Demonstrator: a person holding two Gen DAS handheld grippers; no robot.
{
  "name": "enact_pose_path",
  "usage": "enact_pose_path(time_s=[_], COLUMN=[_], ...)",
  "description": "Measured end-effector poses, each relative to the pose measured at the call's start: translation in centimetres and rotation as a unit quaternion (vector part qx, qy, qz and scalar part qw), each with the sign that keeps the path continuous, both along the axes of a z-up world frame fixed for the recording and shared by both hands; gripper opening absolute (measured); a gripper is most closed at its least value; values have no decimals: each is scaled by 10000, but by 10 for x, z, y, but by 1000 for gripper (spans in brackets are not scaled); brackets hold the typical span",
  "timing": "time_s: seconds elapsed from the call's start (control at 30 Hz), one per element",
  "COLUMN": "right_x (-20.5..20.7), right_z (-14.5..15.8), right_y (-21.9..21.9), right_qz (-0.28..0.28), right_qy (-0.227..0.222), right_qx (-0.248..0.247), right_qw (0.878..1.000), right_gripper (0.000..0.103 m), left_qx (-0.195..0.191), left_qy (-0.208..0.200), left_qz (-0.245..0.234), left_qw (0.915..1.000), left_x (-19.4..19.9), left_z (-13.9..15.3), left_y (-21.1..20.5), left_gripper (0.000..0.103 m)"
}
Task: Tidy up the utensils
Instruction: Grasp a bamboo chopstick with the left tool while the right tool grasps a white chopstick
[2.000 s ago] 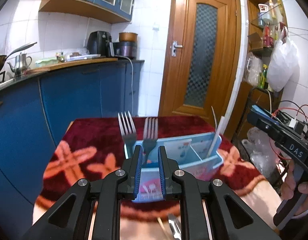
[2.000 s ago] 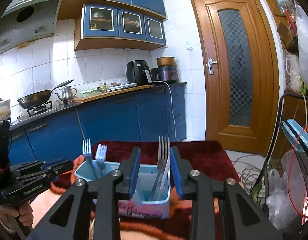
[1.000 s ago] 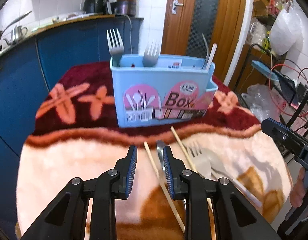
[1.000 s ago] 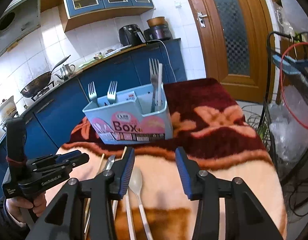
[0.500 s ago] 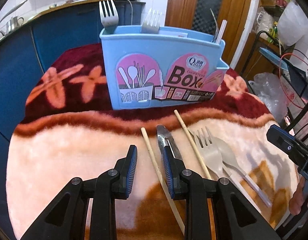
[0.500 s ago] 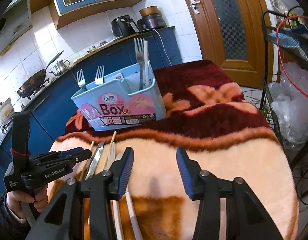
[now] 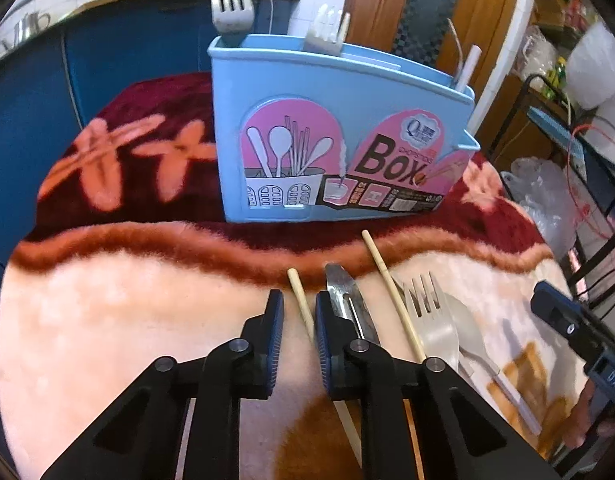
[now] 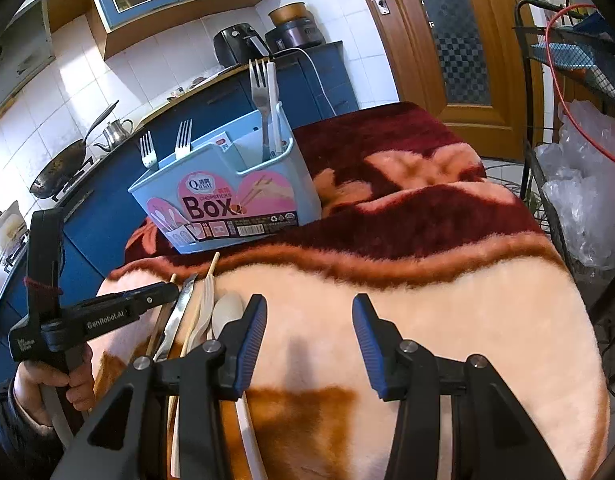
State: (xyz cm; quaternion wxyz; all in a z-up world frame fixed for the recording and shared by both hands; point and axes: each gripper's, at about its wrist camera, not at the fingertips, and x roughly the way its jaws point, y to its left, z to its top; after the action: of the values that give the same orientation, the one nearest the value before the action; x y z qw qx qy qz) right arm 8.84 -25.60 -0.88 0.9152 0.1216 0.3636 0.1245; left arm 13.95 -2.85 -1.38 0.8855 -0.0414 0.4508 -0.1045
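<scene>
Jaws on your left gripper are slightly apart, straddling the thin wooden chopstick so one squeeze should grab it. Your right gripper hangs wide open and empty over bare blanket, probably just staying out of the way. Metal knife, second chopstick, plastic fork and spoon lie side by side just in front of the light blue plastic utensil box, which sits nearer the far edge of the fuzzy blanket-covered table

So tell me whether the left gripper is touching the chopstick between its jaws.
Cannot tell. In the left wrist view the chopstick runs between the left gripper's open jaws, close to both, without clear contact or gap.
</scene>
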Motion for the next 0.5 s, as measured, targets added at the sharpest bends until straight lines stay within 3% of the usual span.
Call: enact_pose_path(time_s=[0.13, 0.5], right_x=[-1, -2], right_z=[1, 7], right_y=[2, 20], right_qz=[10, 170], right_qy=[19, 15], right_qx=[-34, -144], right_qw=[10000, 9997], right_gripper=[48, 48], left_qx=[-342, -711], left_qy=[20, -354], left_qz=[-18, 50], left_qw=[9994, 9968], left_x=[1, -15], left_z=[-1, 17], left_y=[6, 18], left_gripper=[4, 5])
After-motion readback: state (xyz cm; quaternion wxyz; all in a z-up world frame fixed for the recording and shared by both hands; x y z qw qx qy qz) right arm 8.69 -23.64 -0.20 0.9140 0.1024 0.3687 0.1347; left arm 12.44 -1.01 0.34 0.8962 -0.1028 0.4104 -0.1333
